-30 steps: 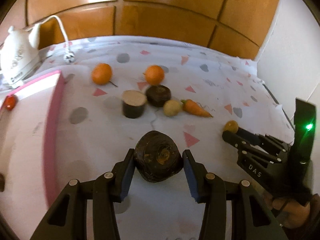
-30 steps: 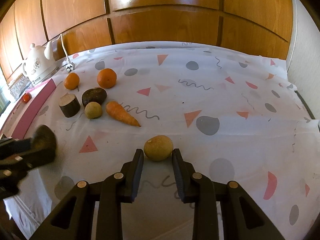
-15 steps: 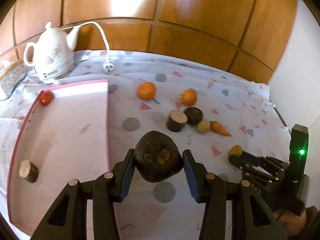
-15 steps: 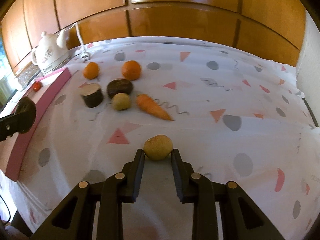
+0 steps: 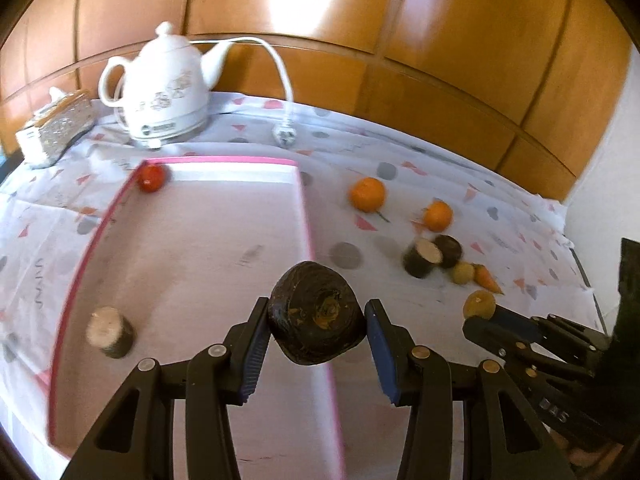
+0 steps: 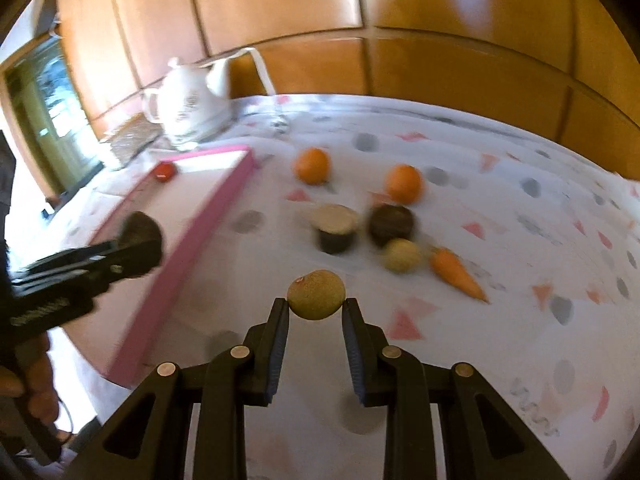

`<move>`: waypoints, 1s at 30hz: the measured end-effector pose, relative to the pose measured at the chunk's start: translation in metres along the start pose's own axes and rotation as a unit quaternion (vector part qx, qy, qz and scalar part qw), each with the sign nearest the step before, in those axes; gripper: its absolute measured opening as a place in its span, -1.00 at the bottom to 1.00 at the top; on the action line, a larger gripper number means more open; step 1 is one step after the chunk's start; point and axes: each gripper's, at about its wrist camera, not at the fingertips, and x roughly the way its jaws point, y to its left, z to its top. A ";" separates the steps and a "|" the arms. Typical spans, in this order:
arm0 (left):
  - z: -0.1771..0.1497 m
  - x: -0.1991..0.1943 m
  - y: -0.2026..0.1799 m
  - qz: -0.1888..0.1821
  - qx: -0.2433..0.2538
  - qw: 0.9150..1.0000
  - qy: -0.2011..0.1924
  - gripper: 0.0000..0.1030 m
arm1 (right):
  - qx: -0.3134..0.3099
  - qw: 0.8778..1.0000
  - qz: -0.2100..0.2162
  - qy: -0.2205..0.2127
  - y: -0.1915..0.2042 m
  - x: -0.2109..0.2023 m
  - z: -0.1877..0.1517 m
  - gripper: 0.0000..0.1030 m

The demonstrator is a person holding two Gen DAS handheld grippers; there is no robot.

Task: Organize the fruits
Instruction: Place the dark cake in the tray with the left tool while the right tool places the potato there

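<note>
My left gripper [image 5: 316, 344] is clamped on a dark round fruit [image 5: 316, 316] over the pink tray [image 5: 304, 216] edge; my right gripper [image 6: 314, 322] pinches a small tan fruit [image 6: 316, 294] just beside the tray. Two pieces already sit in the tray (tomato [image 5: 151, 177], cut stub [image 5: 110, 332]); six more wait on the cloth beyond it.
</note>
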 end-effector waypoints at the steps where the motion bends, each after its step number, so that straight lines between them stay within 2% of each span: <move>1: 0.002 0.000 0.006 0.004 -0.004 1.000 -0.001 -0.08 | -0.005 1.000 0.009 0.000 0.006 0.002 0.003 -0.47; 7: 0.016 -0.002 0.042 0.039 -0.031 0.999 -0.013 -0.08 | -0.041 0.997 0.067 0.007 0.053 0.014 0.021 -0.47; 13: 0.026 -0.006 0.069 0.080 -0.056 0.995 -0.025 -0.07 | -0.080 0.991 0.103 0.011 0.100 0.029 0.035 -0.46; 17: 0.025 -0.016 0.077 0.103 -0.063 0.992 -0.044 -0.01 | -0.090 0.990 0.106 0.020 0.118 0.041 0.040 -0.46; 19: 0.023 -0.022 0.079 0.107 -0.066 0.991 -0.050 0.06 | -0.095 0.990 0.099 0.021 0.125 0.046 0.041 -0.37; 21: 0.021 -0.026 0.081 0.106 -0.069 0.991 -0.052 0.07 | -0.091 0.991 0.097 0.021 0.127 0.046 0.041 -0.29; 30: 0.011 -0.031 0.067 0.088 -0.070 0.993 -0.047 0.11 | -0.060 0.996 0.066 0.013 0.112 0.038 0.033 -0.29</move>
